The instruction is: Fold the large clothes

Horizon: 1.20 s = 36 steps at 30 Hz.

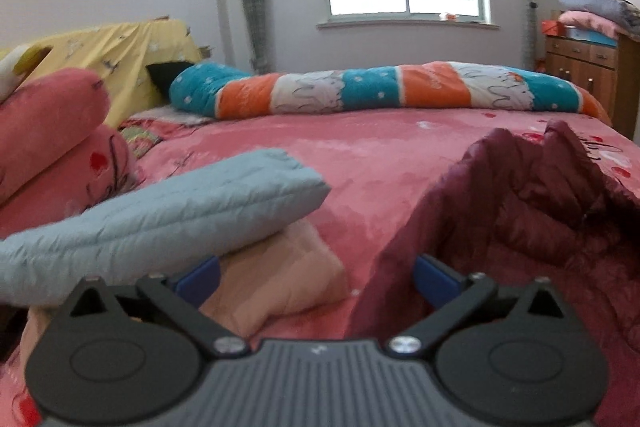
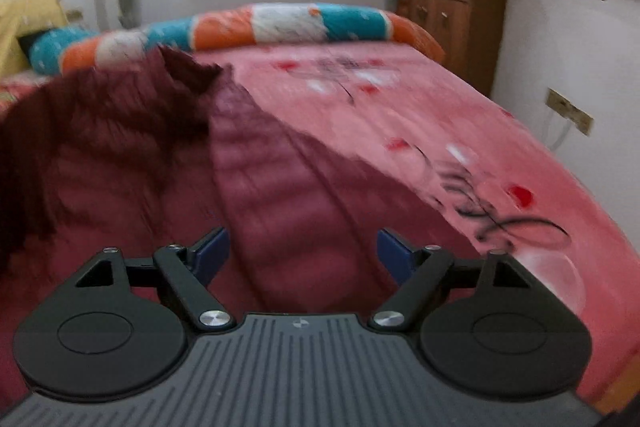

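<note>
Plainly, the maroon jacket (image 2: 256, 179) was the piece in hand: a quilted, puffy thing lying on the pink bedspread (image 2: 400, 115), rumpled, with one part bunched up into a peak ahead of the right gripper (image 2: 303, 253) and to its left. That gripper's jaws stood spread wide with nothing between them, hanging just over a flat panel of the jacket. The left gripper (image 1: 316, 279) was likewise spread and empty; the jacket lay ahead of it to the right, its near edge close by the right-hand finger.

Neither gripper held any cloth, so the chief risk, as I judged it, was the jacket itself: puffy quilting springs back, and the raised peak could slump either way and undo whatever fold it stood for. A pinch taken on that slippery shell might catch only the top layer and drag it off the layer beneath, leaving a skewed fold.

Ahead of the left gripper to the left sat a folded grey-blue garment (image 1: 160, 215) on top of a folded peach one (image 1: 280, 275) (the right-wrist view was blurred, so fine edges there could not be read). A careless sweep by the left gripper could knock that stack askew. Farther off, a striped rolled quilt (image 1: 380, 91) lay across the far side of the bed, well clear.
</note>
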Tool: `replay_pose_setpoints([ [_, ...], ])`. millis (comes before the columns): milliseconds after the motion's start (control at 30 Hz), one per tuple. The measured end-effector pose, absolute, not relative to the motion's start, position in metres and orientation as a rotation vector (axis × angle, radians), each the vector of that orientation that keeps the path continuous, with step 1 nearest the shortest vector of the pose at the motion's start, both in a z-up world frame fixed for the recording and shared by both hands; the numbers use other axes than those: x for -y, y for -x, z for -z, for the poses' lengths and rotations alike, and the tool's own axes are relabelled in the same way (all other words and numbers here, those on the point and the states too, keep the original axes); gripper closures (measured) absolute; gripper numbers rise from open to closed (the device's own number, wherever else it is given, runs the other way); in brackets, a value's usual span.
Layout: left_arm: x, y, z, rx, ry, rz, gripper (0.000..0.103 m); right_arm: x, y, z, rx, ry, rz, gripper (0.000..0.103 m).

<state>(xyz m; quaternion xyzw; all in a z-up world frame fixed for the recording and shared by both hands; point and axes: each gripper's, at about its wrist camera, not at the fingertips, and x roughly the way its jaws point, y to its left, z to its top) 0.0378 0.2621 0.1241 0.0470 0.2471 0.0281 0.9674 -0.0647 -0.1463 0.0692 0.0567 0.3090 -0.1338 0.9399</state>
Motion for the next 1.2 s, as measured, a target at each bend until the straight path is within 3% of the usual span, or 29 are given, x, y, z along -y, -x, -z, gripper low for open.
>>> replay_pose_setpoints([
  [567,-0.227,0.063,-0.149,-0.447,-0.098,0.157,0.001,0.176,0.082,-0.027,-0.849,-0.054,0.411,0.001],
  [667,-0.208,0.074,-0.146,-0.454,-0.122,0.228,0.001,0.19,0.086,-0.024,-0.809,-0.077,0.438,0.023],
  [733,-0.198,0.079,-0.143,-0.466,-0.129,0.271,0.001,0.2,0.088,-0.026,-0.769,-0.091,0.461,0.046],
  [833,-0.182,0.086,-0.139,-0.487,-0.137,0.344,0.001,0.213,0.087,-0.03,-0.708,-0.113,0.501,0.059],
  [1200,-0.116,0.119,-0.114,-0.554,-0.16,0.643,0.001,0.303,0.07,-0.086,-0.483,-0.179,0.668,0.061],
])
